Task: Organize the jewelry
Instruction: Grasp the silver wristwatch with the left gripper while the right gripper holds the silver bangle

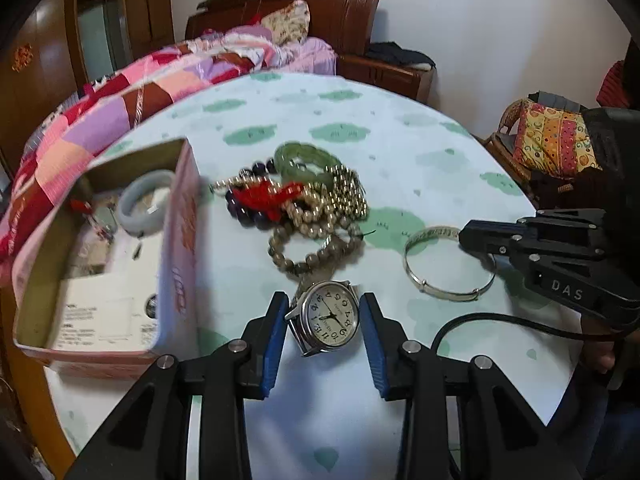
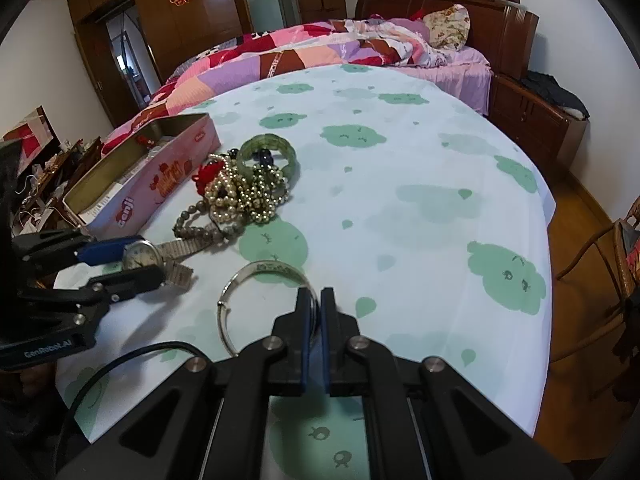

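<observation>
My left gripper (image 1: 324,320) stands spread wide with the watch (image 1: 329,316) directly between its blue pads (image 1: 274,340), neither pad clearly touching the case. That is the relation my next move turns on: the watch face sits dead ahead and centred, and its metal band (image 2: 182,248) runs forward away from me toward the bead pile, so the jaws straddle the case across its width. I judge a straight close would catch it.

My right gripper (image 2: 317,304) is clenched on the rim of the silver bangle (image 1: 448,264), which lies flat on the tabletop (image 2: 420,200) just right of the watch. From the left wrist view, that gripper reaches in from the right and touches the bangle's far edge.

Ahead of the watch lies the tangled heap of bead bracelets (image 1: 316,216), with the green jade bangle (image 1: 308,160) on its far side. The band's end appears to run under the nearest beads, so lifting may drag them; I cannot tell how far.

To my left, close by, is the open pink tin (image 1: 176,240), already holding a pale bangle (image 1: 146,202). Its near wall stands between the watch and the inside, so I would need to lift over it.
</observation>
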